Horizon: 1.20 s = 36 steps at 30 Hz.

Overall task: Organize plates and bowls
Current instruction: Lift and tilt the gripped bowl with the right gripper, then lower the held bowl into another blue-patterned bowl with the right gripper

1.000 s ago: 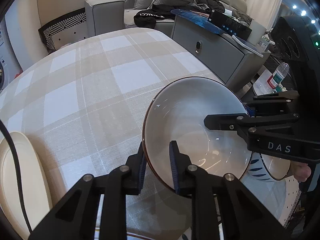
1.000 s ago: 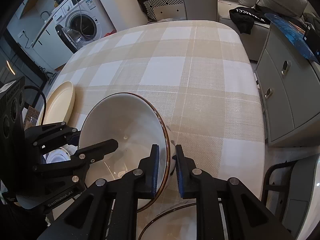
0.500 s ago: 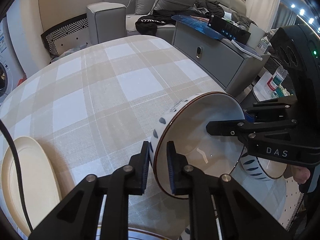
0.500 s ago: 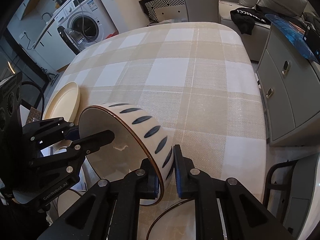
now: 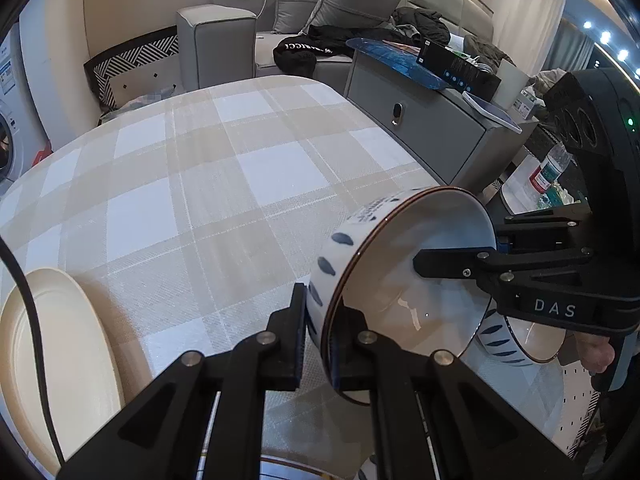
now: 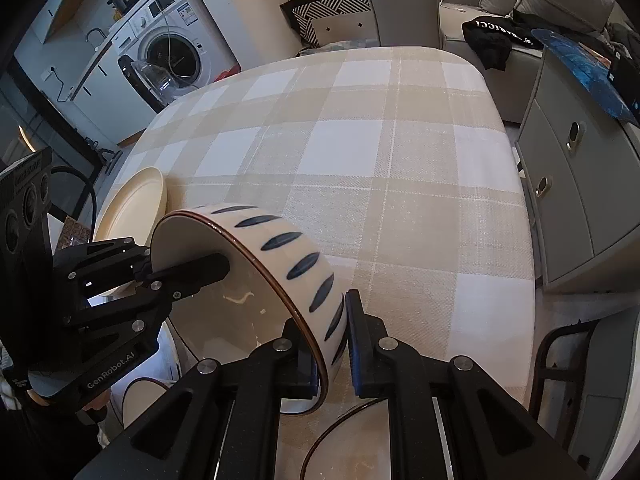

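A white bowl with blue dashes and a brown rim (image 5: 404, 292) (image 6: 280, 276) hangs tilted on its side above the checked table (image 5: 208, 192). My left gripper (image 5: 320, 340) is shut on its rim from one side, and my right gripper (image 6: 332, 340) is shut on the opposite rim. Each gripper also shows in the other's view: the right gripper (image 5: 424, 268) and the left gripper (image 6: 216, 268). A second blue-dashed bowl (image 5: 520, 340) sits behind at the right. A cream plate (image 5: 52, 360) (image 6: 132, 208) lies at the table's left.
Another brown-rimmed dish (image 6: 360, 440) lies just under the grippers at the near edge. A grey cabinet (image 6: 580, 184) stands right of the table, a sofa (image 5: 320, 20) behind it, a washing machine (image 6: 176, 52) at far left.
The bowl has been lifted and tipped further onto its side, its opening now turned away from the table. Both grippers rose with it and stayed shut on the rim.
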Available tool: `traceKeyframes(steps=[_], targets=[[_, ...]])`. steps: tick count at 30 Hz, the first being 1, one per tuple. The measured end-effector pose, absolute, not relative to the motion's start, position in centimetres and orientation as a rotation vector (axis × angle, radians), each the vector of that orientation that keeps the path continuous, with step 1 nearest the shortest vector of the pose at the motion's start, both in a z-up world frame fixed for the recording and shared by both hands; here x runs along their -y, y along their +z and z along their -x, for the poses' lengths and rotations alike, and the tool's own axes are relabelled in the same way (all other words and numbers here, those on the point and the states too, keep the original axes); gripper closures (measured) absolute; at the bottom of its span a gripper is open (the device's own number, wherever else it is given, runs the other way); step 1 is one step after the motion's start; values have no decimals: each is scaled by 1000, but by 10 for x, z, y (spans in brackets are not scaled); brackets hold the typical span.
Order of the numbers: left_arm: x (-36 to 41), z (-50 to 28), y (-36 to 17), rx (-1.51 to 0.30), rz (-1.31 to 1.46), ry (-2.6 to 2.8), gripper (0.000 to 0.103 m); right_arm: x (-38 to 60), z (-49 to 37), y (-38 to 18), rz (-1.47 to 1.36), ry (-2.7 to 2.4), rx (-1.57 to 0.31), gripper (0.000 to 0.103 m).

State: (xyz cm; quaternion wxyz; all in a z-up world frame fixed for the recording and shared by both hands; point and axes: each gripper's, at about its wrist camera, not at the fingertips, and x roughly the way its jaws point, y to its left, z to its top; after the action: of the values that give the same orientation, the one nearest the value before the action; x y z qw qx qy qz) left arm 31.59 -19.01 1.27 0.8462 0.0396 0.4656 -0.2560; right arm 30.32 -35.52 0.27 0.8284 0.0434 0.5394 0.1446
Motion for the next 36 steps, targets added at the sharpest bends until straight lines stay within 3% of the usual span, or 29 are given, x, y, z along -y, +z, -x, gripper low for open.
traceKeyframes(steps=[23,36], targets=[[173,-259,80,-888,-83,-517,97,335,-241,78,-42,316,-1063,92],[152,-209,75,-930,-59,-491,97,307,-189,72,-36,336,-1107,92]])
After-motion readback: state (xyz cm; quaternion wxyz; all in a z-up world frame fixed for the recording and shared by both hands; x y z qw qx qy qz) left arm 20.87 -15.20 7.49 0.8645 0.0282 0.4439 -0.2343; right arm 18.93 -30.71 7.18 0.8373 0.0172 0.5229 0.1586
